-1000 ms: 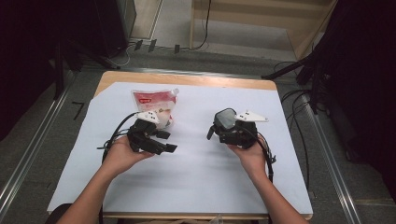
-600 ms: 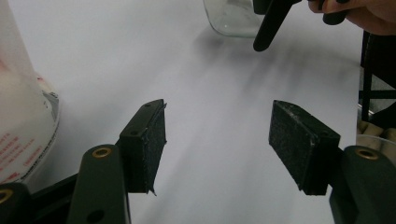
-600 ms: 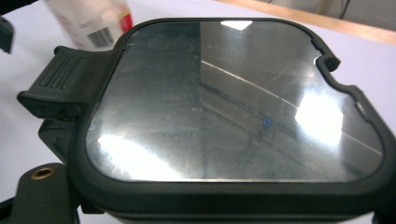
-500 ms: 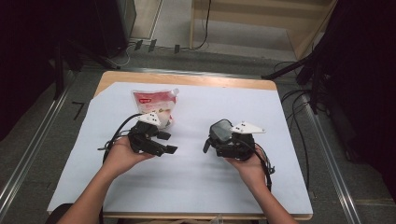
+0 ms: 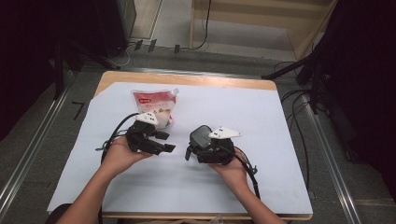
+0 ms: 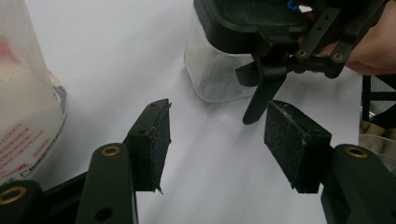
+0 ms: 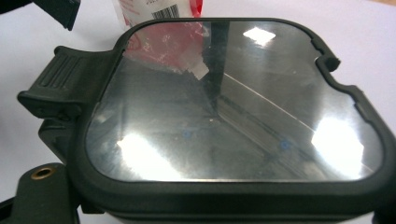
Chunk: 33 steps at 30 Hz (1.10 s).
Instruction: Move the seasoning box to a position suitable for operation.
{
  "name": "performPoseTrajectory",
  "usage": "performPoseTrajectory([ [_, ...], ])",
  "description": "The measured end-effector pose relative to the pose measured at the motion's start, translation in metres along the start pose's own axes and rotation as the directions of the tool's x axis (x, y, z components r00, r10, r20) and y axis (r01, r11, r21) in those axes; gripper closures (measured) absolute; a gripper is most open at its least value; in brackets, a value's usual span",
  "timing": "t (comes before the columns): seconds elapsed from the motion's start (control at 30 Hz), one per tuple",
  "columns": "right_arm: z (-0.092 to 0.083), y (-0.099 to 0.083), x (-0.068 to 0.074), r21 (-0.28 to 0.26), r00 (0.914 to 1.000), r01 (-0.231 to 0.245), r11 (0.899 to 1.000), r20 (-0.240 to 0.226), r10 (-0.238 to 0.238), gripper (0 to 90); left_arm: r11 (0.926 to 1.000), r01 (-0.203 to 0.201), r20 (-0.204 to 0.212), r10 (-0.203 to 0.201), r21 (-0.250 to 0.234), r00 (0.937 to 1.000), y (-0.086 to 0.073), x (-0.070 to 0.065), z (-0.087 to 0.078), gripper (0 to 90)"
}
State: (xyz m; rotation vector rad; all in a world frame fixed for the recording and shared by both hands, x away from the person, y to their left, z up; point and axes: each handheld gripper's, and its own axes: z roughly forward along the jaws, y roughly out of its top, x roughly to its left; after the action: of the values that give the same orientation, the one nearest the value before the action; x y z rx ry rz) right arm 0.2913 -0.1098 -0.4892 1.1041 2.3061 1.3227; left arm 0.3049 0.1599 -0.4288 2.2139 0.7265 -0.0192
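The right gripper clamps a clear container with a black latching lid, its jaws pressed against the body under the lid as far as the blocked view lets me judge, and sets it on the white sheet at about five o'clock from the red-and-white pouch. The left gripper stands spread with nothing between its pads; its jaws have just been closing a little, aimed toward the container at one o'clock in its own view. The step looks like steadying the container for opening; next the left jaws likely need to catch the lid's side latch. Both forearms reach in from six o'clock, palms cupping the grippers from below.
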Motion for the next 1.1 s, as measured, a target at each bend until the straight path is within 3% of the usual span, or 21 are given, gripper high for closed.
performPoseTrajectory([
  [0.2,0.011,-0.005,0.004,0.017,0.9997,0.022,1.0,0.006,-0.022,15.5,0.9998,-0.005,0.003,0.005,0.019,1.0,0.0,-0.001,0.002,41.9],
  [0.37,0.01,-0.009,0.007,0.0,0.999,0.042,0.999,0.017,-0.042,15.5,0.9998,-0.008,0.012,0.008,0.017,0.9999,0.0,-0.002,0.004,41.5],
  [0.63,0.009,-0.01,0.007,0.023,0.9977,0.067,0.997,0.007,-0.068,13.6,0.9997,-0.008,0.006,0.008,0.025,0.9999,0.0,-0.003,0.006,39.7],
  [0.8,0.0,-0.008,0.006,0.05,0.9979,0.064,0.997,-0.011,-0.064,13.5,0.9997,-0.016,0.005,0.016,0.018,0.9999,0.0,-0.003,0.004,39.8],
  [0.87,-0.005,-0.007,0.005,0.054,0.9985,0.053,0.997,-0.021,-0.052,13.5,0.9996,-0.027,0.003,0.027,-0.007,0.9996,0.0,-0.004,0.003,39.9],
  [1.1,-0.034,-0.01,0.002,0.065,0.9981,0.051,0.997,-0.038,-0.049,15.8,0.9997,-0.018,0.018,0.017,0.014,0.9997,0.002,-0.004,0.003,43.0],
])
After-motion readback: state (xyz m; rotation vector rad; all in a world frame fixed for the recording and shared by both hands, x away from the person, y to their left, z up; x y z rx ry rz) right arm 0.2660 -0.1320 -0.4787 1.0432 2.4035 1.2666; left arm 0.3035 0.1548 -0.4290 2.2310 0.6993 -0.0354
